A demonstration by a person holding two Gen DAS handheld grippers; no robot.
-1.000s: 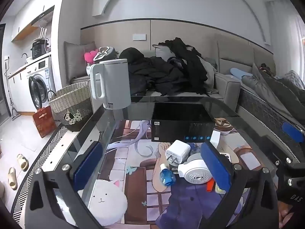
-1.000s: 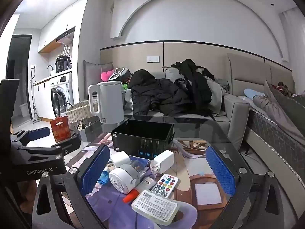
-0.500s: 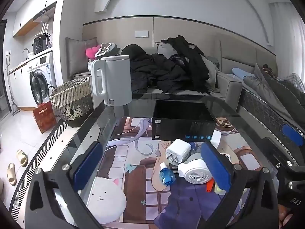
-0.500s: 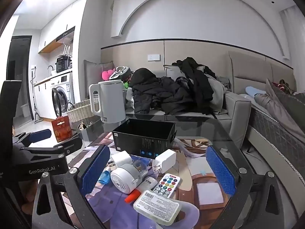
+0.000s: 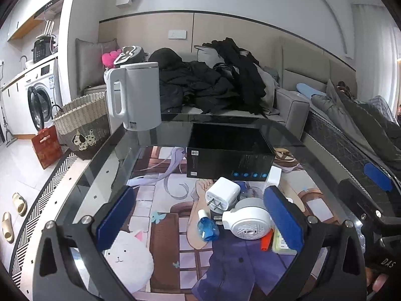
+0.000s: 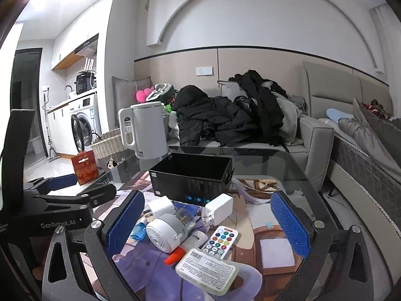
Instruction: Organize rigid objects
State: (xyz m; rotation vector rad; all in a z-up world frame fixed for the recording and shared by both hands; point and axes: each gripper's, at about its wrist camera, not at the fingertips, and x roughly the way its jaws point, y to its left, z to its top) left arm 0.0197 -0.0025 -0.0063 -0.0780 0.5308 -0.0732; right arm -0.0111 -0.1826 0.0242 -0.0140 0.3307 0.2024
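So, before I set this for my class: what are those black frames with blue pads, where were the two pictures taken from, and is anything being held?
They are two hand-held grippers, each with a camera looking along its fingers. One picture is from the left gripper, the other from the right gripper. Both are open and hold nothing. On the glass table lie a black box, a white kettle, chargers, a round white plug-in device, a small blue bottle and a remote.

Glossy glass tabletop (image 5: 100, 175) is reflecting light; the matt black cardboard box (image 5: 229, 164) and smooth white plastic kettle (image 5: 136, 95) are sitting dull.
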